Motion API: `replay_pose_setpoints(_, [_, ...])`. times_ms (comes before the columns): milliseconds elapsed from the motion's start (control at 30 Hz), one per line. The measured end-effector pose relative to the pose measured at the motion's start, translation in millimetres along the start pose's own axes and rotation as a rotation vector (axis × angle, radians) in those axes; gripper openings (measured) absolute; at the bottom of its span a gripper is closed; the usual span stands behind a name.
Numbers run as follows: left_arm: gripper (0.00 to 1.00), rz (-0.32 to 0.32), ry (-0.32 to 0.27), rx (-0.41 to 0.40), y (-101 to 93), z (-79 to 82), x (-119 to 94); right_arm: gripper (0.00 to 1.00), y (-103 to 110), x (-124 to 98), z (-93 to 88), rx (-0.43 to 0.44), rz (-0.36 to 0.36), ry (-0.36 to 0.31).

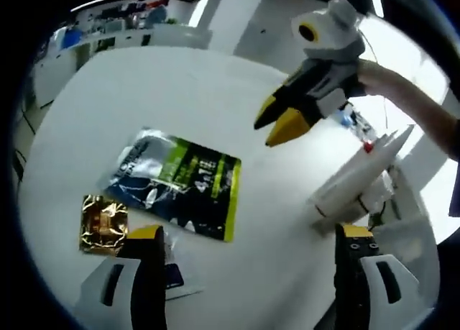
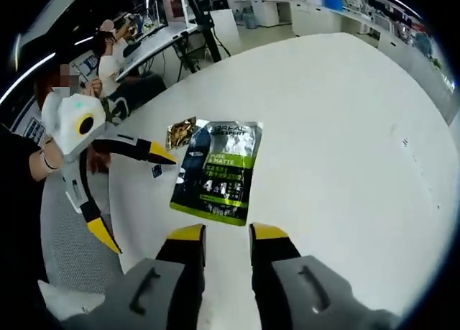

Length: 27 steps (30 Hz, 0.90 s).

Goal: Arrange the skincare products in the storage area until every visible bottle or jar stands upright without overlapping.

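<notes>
A dark blue and green sachet pack [image 1: 180, 182] [image 2: 219, 175] lies flat on the white table [image 1: 215, 93] [image 2: 345, 129]. Beside it lies a small gold foil sachet [image 1: 104, 223] [image 2: 181, 132]. A white tube-like product [image 1: 352, 180] lies tilted at the table's edge. My left gripper [image 1: 251, 233] [image 2: 138, 200] hovers near the pack, jaws spread wide with nothing between them. The right gripper [image 2: 228, 233] [image 1: 277, 123] hangs over bare table short of the pack; a narrow gap separates its yellow-tipped jaws, which hold nothing.
A small dark blue slip [image 1: 172, 274] [image 2: 156, 170] lies by the left jaw. More white items [image 1: 381, 193] crowd the edge near the tube. A grey chair [image 2: 65, 229] stands beside the table. Desks and a seated person [image 2: 108, 46] are behind.
</notes>
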State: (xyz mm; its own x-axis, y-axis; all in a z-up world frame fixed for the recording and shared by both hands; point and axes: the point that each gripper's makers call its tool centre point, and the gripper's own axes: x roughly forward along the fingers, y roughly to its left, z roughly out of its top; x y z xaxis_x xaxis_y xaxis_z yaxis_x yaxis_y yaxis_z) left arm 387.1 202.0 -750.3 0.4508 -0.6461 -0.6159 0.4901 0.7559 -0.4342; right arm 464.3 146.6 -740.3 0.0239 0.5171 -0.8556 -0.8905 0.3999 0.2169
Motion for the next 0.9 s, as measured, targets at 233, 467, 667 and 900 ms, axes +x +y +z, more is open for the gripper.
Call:
replay_pose_setpoints(233, [0.95,0.010,-0.019,-0.072,12.1,5.4,8,0.22,-4,21,2.4,-0.058,0.028,0.059])
replay_pose_setpoints(467, [0.93,0.017,-0.044,-0.104,16.0,11.1,4,0.19,-9,36,3.4,-0.059,0.029,0.071])
replay_pose_setpoints(667, [0.87,0.036,-0.062,-0.107,24.2,16.0,6,0.17,-17,50,6.2,-0.089,-0.001,0.097])
replay_pose_setpoints(900, [0.80,0.056,-0.082,-0.116,29.0,18.8,11,0.07,-19,54,6.6,-0.085,-0.006,0.112])
